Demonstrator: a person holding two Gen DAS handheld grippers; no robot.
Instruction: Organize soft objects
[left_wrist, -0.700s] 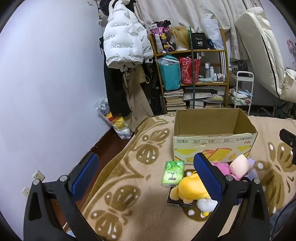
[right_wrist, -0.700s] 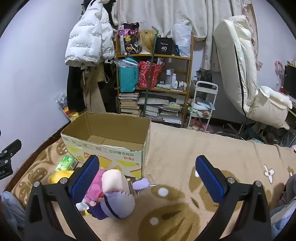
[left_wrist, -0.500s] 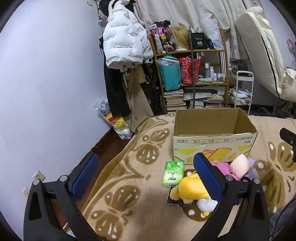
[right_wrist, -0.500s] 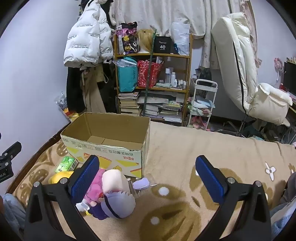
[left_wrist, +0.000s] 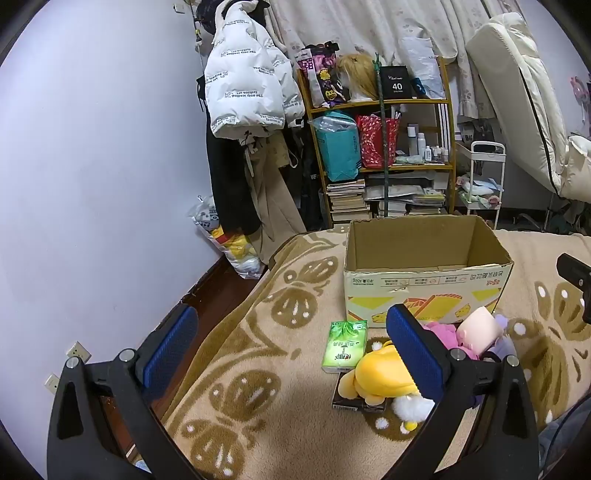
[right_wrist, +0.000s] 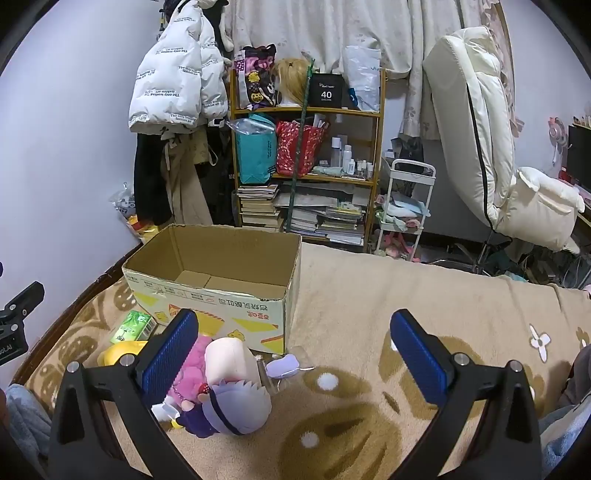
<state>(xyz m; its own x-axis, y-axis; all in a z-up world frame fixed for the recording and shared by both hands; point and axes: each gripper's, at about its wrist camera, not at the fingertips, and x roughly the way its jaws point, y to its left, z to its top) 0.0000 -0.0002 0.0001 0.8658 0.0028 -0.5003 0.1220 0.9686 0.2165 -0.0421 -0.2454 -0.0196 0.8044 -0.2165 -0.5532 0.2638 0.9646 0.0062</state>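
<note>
Soft toys (right_wrist: 221, 387) piled on blanket (right_wrist: 369, 295) beside empty box (right_wrist: 221, 295), ready for packing. Fingers of left gripper (left_wrist: 291, 354) and right gripper (right_wrist: 295, 358) held wide open, nothing gripped.

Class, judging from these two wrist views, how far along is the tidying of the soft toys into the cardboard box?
Done: nothing; the cardboard box shows no toys inside. In hand: nothing; the left claw and right claw are open. Left: the yellow plush, pink plush and purple-haired doll lie on the blanket before the box.
</note>
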